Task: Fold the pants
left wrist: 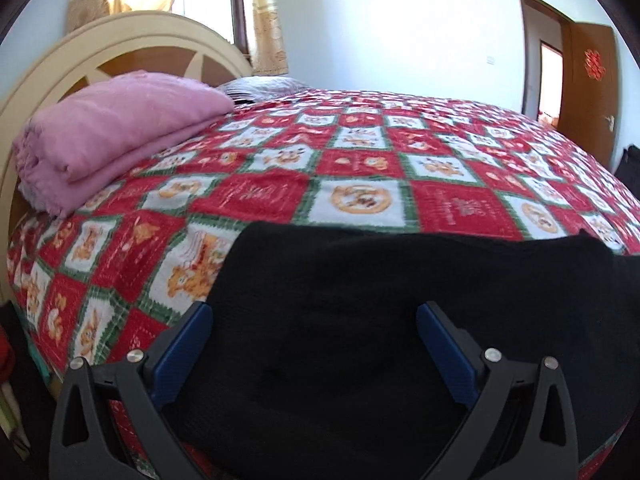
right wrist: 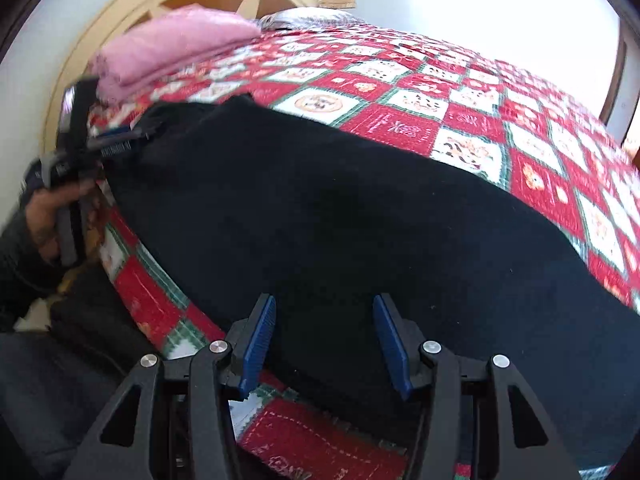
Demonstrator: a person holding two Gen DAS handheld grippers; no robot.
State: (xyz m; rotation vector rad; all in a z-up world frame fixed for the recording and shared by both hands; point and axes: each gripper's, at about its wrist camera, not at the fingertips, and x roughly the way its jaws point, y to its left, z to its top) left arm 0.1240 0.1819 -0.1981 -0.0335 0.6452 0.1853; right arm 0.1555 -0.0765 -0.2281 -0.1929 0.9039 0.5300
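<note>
Lying flat along the near edge of the patterned bedspread (left wrist: pixel 360 168), the black pants (left wrist: pixel 400 300) look soft, limp and light. At left, the left gripper (left wrist: pixel 314 316) hangs spread and empty above them; at right, the right gripper (right wrist: pixel 324 308) is half-spread, holding nothing. Pinching an edge or corner seems best.
</note>
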